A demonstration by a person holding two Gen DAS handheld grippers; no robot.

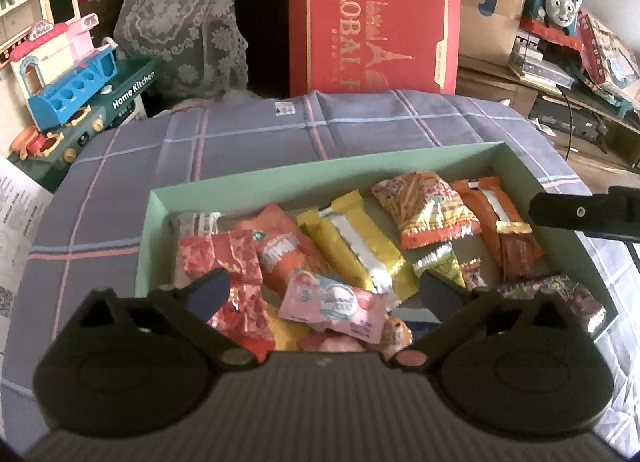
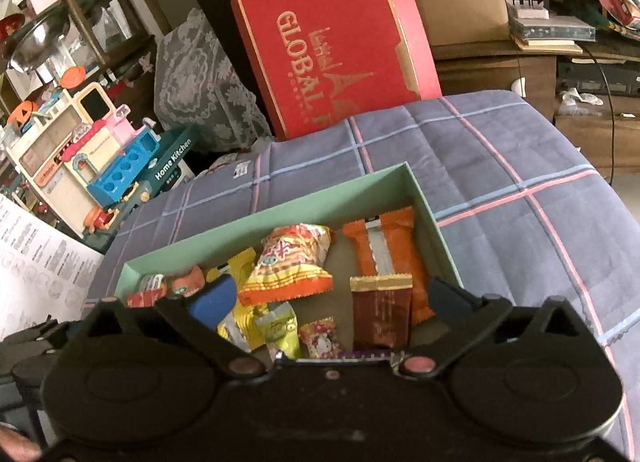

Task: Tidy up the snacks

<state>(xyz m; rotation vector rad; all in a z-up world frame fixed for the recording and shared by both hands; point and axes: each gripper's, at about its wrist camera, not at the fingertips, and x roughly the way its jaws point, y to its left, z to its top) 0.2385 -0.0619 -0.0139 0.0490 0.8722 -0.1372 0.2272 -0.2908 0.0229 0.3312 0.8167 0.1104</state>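
Observation:
An open pale green box point(image 1: 320, 172) point(image 2: 260, 218) sits on the plaid cloth, holding several wrapped snacks. My left gripper point(image 1: 324, 292) hangs open over its near left part. A pink packet point(image 1: 334, 306) lies loose between the fingers, untouched by the pads. Around it lie a red foil packet point(image 1: 224, 262), yellow bars point(image 1: 360, 250) and an orange patterned bag point(image 1: 428, 202) point(image 2: 292, 266). My right gripper point(image 2: 330, 296) stands open over the box's right part, above a brown bar point(image 2: 380, 310) and an orange bar point(image 2: 384, 246). One right finger point(image 1: 580, 216) shows at the left wrist view's right edge.
The purple plaid cloth point(image 1: 280, 130) covers the surface under the box. A big red carton point(image 1: 372, 22) stands behind it, beside a lace-covered object point(image 1: 188, 22). Toy kitchen sets point(image 1: 72, 74) and a printed sheet point(image 1: 20, 214) lie left; a toy train point(image 1: 556, 6) and shelves are right.

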